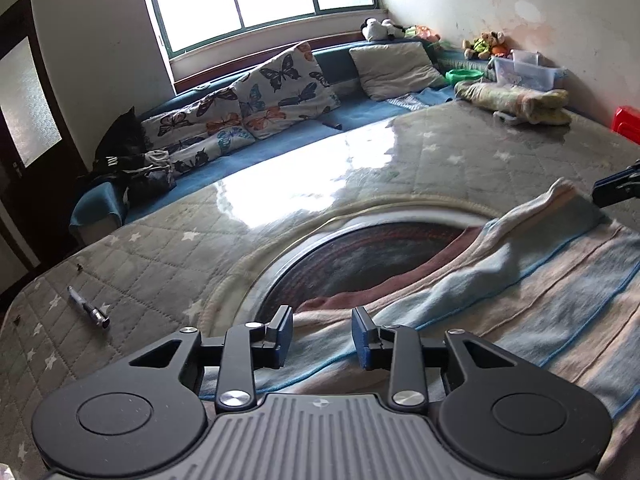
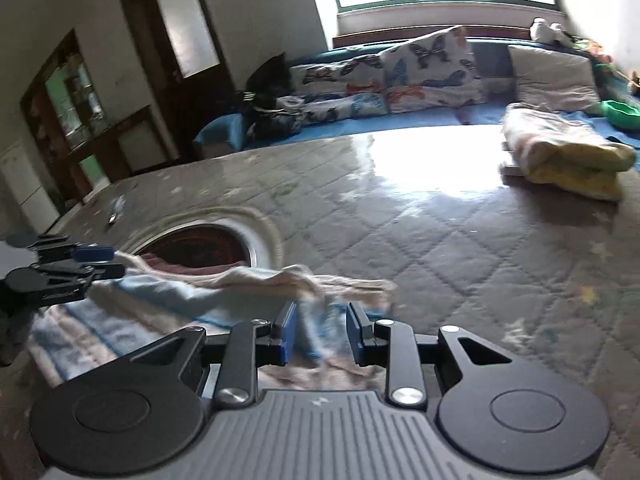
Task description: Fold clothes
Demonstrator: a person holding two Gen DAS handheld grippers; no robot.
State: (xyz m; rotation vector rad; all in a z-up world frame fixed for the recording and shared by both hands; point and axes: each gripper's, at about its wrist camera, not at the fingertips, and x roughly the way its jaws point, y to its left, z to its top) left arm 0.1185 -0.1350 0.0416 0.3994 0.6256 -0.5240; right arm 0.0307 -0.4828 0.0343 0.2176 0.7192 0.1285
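Note:
A pastel striped cloth (image 1: 520, 300) in blue, pink and cream lies on the grey star quilt (image 1: 140, 260), partly over a round dark-red mat (image 1: 360, 248). My left gripper (image 1: 324, 336) hovers at the cloth's near-left edge. Its blue pads stand apart and the fabric runs flat between them without being pinched. The right wrist view shows this gripper (image 2: 100, 262) at the left, with the cloth's pale edge reaching it. My right gripper (image 2: 322, 334) is shut on a bunched corner of the cloth (image 2: 180, 292), lifted slightly off the bed. It also shows at the right edge (image 1: 612, 188).
A pen (image 1: 88, 306) lies on the quilt at the left. A folded yellow blanket (image 1: 520, 100) sits at the far right, near a clear plastic box (image 1: 528, 70) and a red stool (image 1: 628, 122). Butterfly pillows (image 1: 280, 88) line the window bench. A door (image 2: 180, 32) stands at the left.

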